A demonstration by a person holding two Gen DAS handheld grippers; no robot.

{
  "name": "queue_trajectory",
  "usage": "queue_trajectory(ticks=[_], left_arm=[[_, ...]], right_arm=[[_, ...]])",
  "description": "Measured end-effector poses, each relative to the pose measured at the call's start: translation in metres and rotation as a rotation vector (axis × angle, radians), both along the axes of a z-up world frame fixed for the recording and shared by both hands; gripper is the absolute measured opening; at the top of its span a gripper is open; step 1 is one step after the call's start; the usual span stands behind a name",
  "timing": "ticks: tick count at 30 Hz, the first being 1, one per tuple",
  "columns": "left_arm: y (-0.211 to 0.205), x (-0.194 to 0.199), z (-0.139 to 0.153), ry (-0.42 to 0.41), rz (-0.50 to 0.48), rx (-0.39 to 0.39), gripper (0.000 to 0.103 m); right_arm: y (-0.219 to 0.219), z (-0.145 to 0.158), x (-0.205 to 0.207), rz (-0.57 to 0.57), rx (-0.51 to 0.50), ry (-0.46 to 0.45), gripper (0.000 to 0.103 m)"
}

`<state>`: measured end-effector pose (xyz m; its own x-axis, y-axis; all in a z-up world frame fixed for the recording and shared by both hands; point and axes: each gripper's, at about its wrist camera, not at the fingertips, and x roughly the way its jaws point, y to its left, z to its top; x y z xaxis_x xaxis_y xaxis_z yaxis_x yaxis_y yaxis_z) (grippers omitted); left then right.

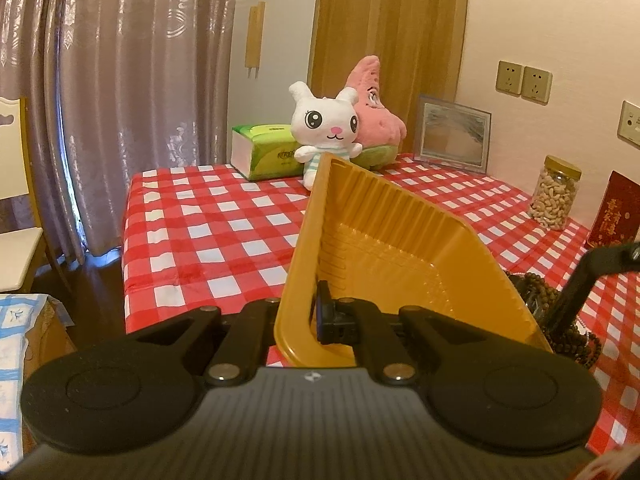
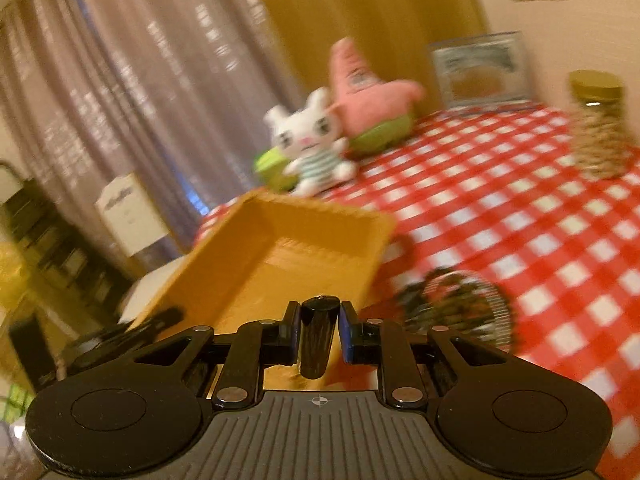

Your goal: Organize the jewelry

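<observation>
**Over the near edge of the checked table: one yellow tray, one dark cylinder, loose beads**

Item 1, yellow plastic tray [image 1: 384, 240]. Your left gripper [image 1: 310, 320] is clenched on its near rim, holding it tilted, clear of the checked tablecloth [image 1: 208, 216]. It looks thin, ribbed, light and flexible; expect it to twist from a one-corner hold. Grip the flat rim, not the wall.

Item 2, dark cylinder [image 2: 318, 336]. It stands between the pads of your right gripper [image 2: 319, 334], which look pressed to its sides. Smooth and rigid; likely to slip.

Item 3, brown bead strands [image 1: 560, 312], heaped right of the tray. Limp and tangle-prone; lift by a bunch.

Unclear: right view is motion-blurred; the beads' container is half hidden; the cylinder's identity cannot be told.
</observation>
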<state>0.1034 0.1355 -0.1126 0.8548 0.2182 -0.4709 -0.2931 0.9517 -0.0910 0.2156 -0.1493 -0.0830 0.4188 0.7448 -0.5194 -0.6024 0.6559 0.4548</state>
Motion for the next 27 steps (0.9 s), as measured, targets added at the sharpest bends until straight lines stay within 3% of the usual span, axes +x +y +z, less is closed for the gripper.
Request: queue_trajectory(ticks=[10,15,19,27], left_arm=[[0.005,0.001,-0.001,-0.009,-0.014,-0.009,0.004],[0.006,0.0,-0.001,-0.012,-0.019,-0.013,0.004],[0.006,0.0,-0.001,-0.015,-0.022,-0.013,0.004],[0.007,0.0,-0.002,-0.015,-0.021,-0.014,0.004]], right_arm=[[0.074,-0.027,-0.016,0.124,-0.095,-0.005,0.02],[0.075,-0.033,-0.018,0.114,-0.088,0.013,0.02],[0.076,-0.032,-0.019,0.114,-0.1,0.002,0.029],[0.043,-0.022,-0.028,0.052,-0.105,-0.004,0.031]])
